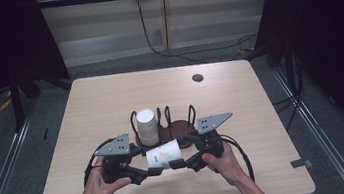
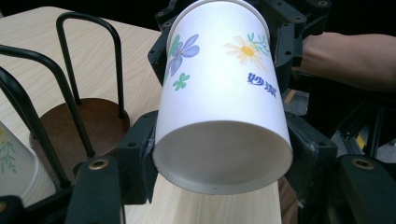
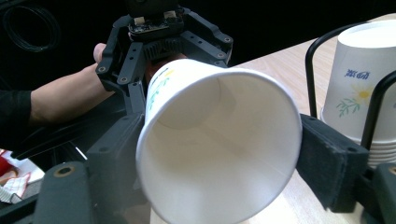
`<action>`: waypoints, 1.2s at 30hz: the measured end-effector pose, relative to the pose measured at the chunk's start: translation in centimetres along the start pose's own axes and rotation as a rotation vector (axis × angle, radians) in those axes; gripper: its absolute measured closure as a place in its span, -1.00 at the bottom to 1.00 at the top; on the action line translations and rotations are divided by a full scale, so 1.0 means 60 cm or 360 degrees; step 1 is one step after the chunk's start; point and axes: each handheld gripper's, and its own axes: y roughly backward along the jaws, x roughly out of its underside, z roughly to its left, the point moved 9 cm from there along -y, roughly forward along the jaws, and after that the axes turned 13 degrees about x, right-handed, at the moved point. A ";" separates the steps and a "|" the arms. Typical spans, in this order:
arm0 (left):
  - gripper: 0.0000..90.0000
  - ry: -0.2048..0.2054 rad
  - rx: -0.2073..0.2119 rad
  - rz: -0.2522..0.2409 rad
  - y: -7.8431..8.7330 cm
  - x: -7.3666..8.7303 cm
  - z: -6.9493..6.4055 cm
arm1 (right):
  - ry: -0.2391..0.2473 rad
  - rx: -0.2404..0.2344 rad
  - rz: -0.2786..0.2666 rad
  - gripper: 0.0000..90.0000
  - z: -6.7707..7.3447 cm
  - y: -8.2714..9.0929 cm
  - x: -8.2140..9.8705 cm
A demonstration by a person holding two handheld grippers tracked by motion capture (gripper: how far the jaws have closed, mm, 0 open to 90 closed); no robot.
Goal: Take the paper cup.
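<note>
Cup [image 1: 163, 155] lies on its side in the air, low over the near table [image 1: 109, 95], spanned between both grippers. Left gripper [image 1: 150, 172] is clamped tight on the base end; in the left gripper view its jaws press both sides of the closed bottom. Right gripper [image 1: 182, 162] brackets the open rim; in the right gripper view the pads [image 3: 329, 161] sit at the rim's sides, the right one touching, jaws about half closed, grip not yet certain. Behind stands the rack [image 1: 180, 127], with a stack [image 1: 147, 127] of upturned cups in its left bay and the right bay empty.

Step in hand, by my reading: a hand-over, left to right. Next move calls for the right jaws to firm up on the rim without crushing it before the left lets go.
</note>
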 end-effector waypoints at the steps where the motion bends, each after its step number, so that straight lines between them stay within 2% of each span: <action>1: -0.19 0.0009 0.0008 -0.0004 0.000 0.001 0.001 | -0.0004 -0.0007 0.0001 -0.48 0.000 0.000 0.000; 6: -0.22 0.0044 0.0032 -0.0013 0.000 0.003 0.001 | -0.0003 -0.0017 0.0004 -0.42 0.000 0.002 0.001; 11: -0.31 0.0060 0.0009 -0.0018 0.002 0.004 0.005 | 0.0023 -0.0010 0.0002 -0.36 0.003 0.003 -0.002; 20: -0.64 0.0117 -0.0037 0.0022 0.005 0.012 0.014 | 0.0020 0.0031 0.0005 -0.35 -0.004 0.007 -0.003; 27: -0.64 0.0098 -0.0070 0.0116 0.004 0.022 0.018 | 0.0012 0.0069 0.0019 -0.35 -0.009 0.009 -0.002; 30: -0.64 0.0108 -0.0075 0.0142 0.004 0.026 0.020 | -0.0007 0.0105 0.0041 -0.35 -0.015 0.011 0.000; 36: -0.64 0.0112 -0.0106 0.0156 0.010 0.028 0.023 | -0.0023 0.0158 0.0045 -0.35 -0.023 0.022 -0.005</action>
